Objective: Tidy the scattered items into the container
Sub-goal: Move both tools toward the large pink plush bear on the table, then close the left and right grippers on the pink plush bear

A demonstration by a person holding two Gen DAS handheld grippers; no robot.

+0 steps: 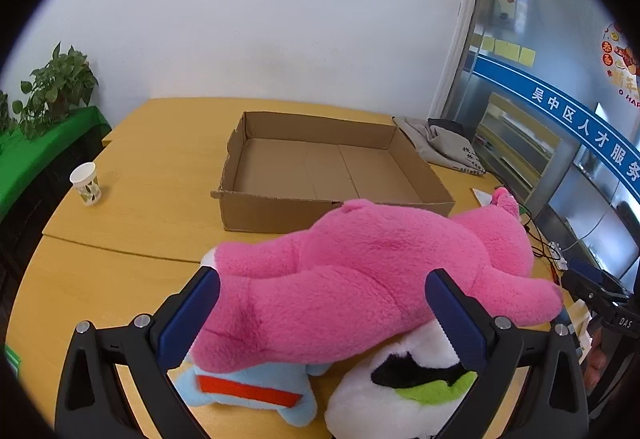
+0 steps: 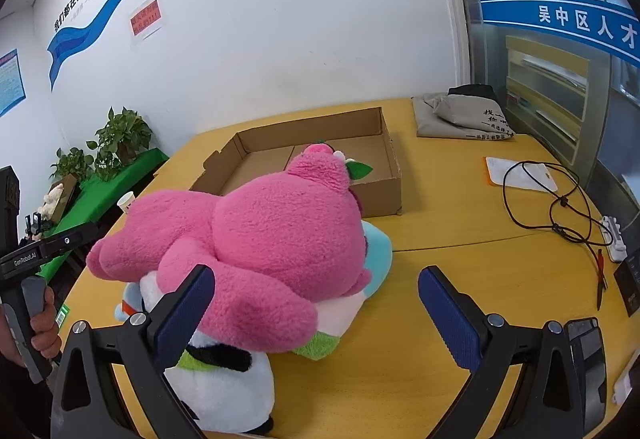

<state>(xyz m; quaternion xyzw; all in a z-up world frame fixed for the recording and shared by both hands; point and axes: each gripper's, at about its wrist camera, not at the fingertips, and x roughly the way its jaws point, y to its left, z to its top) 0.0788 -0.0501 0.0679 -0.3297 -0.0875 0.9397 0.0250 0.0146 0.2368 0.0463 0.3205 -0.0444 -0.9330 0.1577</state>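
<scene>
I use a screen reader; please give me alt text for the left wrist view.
The open left claw straddles a pink plush toy lying atop a blue plush and a white plush on a wooden table. Behind sits an empty cardboard box.

Soft toys piled on the table in front of the box

The bear (image 1: 360,279) lies on top of the pile, over the panda (image 1: 400,391) and the small toy (image 1: 248,391), which sit side by side on the table (image 1: 132,279). Just behind the pile stands the cardboard box (image 1: 332,207), its near wall partly hidden by the bear. Left of the box, well apart, stands a paper cup (image 1: 85,183); behind the box to the right lies a cloth bag (image 2: 464,115). Right of the pile a cable (image 2: 552,199) loops over a pad (image 2: 520,171). Potted plants (image 2: 120,139) stand off the table's left side.
</scene>
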